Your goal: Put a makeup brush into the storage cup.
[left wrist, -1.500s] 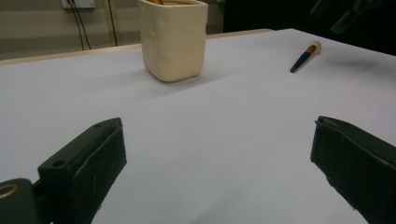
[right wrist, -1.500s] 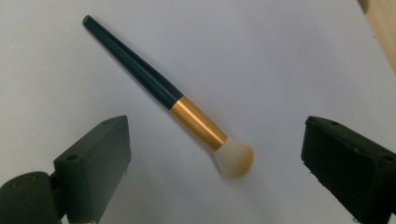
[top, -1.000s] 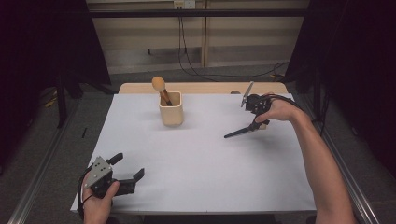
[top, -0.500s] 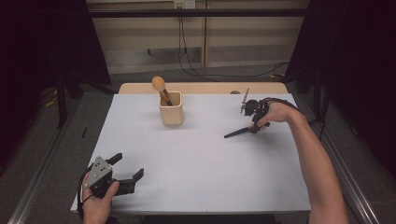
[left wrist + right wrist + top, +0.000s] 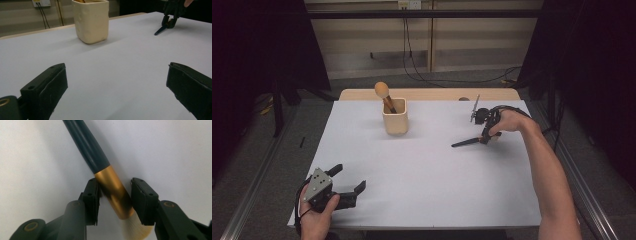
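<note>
A make-up brush with a dark handle (image 5: 87,145), a gold ferrule and pale bristles (image 5: 136,228) lies on the white table sheet (image 5: 422,175) at the right. My right gripper (image 5: 115,181) points down over it. Its jaws have just been closing with the ferrule between them, and both pads now touch it. From above, the right gripper (image 5: 486,139) sits at the brush's bristle end, the handle (image 5: 467,142) pointing left. My left gripper (image 5: 349,177) rests open at the front left corner with nothing between its jaws (image 5: 116,67).
A cream square cup (image 5: 395,122) stands at the back middle, holding a second brush with a round tan head (image 5: 382,90). The cup (image 5: 91,21) is ahead of the left gripper. A wooden table edge (image 5: 427,94) runs along the back.
The right hand has sunk a little onto the brush and its jaws have narrowed around the ferrule. The left gripper has stayed where it was.
</note>
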A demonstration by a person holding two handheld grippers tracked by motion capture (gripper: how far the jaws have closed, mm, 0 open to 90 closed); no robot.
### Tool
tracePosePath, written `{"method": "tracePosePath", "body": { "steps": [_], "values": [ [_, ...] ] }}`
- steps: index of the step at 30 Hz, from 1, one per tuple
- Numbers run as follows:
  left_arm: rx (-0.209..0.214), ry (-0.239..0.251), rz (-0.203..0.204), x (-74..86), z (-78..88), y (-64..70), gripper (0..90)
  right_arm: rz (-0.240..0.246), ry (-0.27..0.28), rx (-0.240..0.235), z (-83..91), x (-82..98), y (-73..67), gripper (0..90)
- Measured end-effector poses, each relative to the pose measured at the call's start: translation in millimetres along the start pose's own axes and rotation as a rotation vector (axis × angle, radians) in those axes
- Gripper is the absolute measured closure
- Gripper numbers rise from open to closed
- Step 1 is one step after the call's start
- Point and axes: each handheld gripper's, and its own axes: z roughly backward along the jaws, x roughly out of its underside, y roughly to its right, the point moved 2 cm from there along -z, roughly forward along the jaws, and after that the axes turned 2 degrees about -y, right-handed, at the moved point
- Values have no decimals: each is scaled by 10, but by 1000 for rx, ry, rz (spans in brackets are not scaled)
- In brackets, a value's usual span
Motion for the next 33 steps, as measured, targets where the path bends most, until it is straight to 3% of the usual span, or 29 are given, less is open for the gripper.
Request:
{"method": "tracePosePath", "body": {
  "steps": [6,15,19,22,25,27,33],
  "values": [
    [-6,-3,-1,5,14,-8,33,-26,-5,-6,6,7,3,727],
    [-7,-1,5,4,17,-8,33,-58,-9,-1,11,11,8,741],
    [-15,-4,10,1,17,-25,33,-105,41,-21,24,34,5,742],
    [-16,-5,20,6,21,-29,33,-122,39,-21,51,44,8,742],
    [-14,-5,15,4,23,-25,33,-147,97,-39,122,24,-13,742],
    [-10,-6,9,2,21,-24,33,-152,114,-27,162,20,-9,742],
    [-12,-5,8,0,25,-24,33,-242,177,-4,232,53,-25,742]
  ]
}}
